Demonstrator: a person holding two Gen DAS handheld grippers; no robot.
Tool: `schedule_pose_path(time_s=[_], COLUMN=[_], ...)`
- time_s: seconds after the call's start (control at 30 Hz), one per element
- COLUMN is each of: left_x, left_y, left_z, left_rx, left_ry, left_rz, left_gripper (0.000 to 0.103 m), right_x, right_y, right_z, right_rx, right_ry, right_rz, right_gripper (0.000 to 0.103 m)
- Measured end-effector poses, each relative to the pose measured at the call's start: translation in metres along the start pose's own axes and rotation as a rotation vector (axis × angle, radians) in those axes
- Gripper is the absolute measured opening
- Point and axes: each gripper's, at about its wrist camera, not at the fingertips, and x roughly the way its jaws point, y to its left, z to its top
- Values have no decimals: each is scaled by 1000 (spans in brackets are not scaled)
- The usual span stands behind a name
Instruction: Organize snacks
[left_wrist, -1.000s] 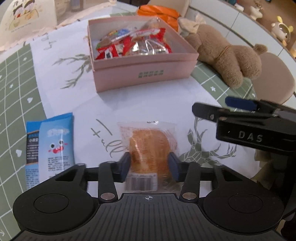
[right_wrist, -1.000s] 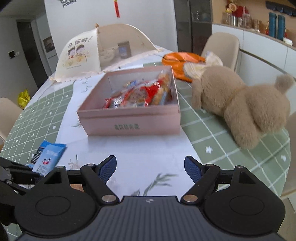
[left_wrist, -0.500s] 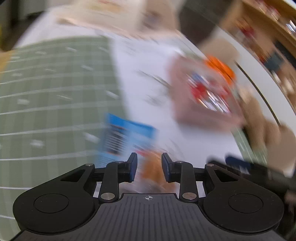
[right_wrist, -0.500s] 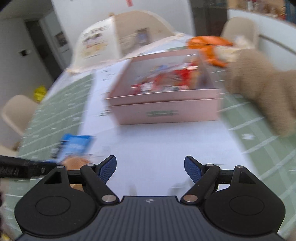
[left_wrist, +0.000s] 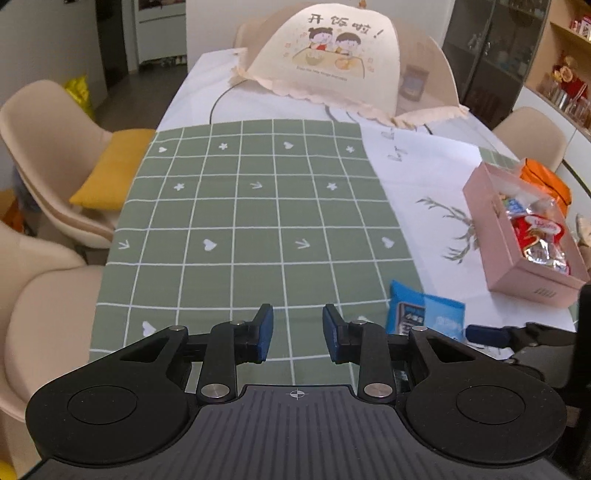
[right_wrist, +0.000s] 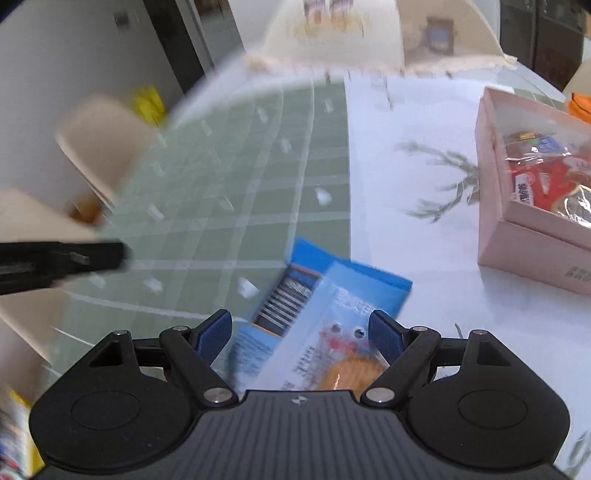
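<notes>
In the left wrist view my left gripper (left_wrist: 298, 332) hovers over the green checked cloth (left_wrist: 240, 221), its jaws narrow with nothing between them. A blue snack packet (left_wrist: 424, 314) lies to its right, and beyond it stands the pink box (left_wrist: 517, 273) of wrapped snacks. In the blurred right wrist view my right gripper (right_wrist: 301, 332) is low over the blue packet (right_wrist: 332, 295), its jaws opening. An orange pastry in clear wrap (right_wrist: 351, 373) lies under them, overlapping the packet, and the pads touch neither. The pink box (right_wrist: 517, 240) is at the right.
A cartoon-printed mesh food cover (left_wrist: 343, 62) stands at the far end of the table. Beige chairs (left_wrist: 55, 147) and a yellow cushion (left_wrist: 110, 170) line the left edge. An orange bag (left_wrist: 546, 177) lies behind the box. One finger (left_wrist: 487, 334) of the right gripper reaches in from the right.
My left gripper has swung left off the pastry onto the green cloth, jaws narrower and empty. My right gripper has swept left and down over the blue packet and pastry, jaws wider.
</notes>
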Motion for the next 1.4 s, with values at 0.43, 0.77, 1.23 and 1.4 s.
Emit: schedule_pose_path(time_s=[0.43,0.77,1.23,1.4], left_x=[20,12,8,12], left_y=[30,39,9,19], left_z=[8,13,-20,-34], left_rx=[-4,-7,29,4], left_ry=[-12,-34,58,100], left_rz=[-4,-18,-153,-130], left_gripper=[33,33,33,33], right_x=[19,-24,-29,0], right_y=[49,21,-101,-76], right_z=[4,40,24,31], right_rx=[-125,-120,353,329], right_ry=[28,-116,6,43], right_rz=[-60,54,117,99], right_gripper=[101,3,79,88])
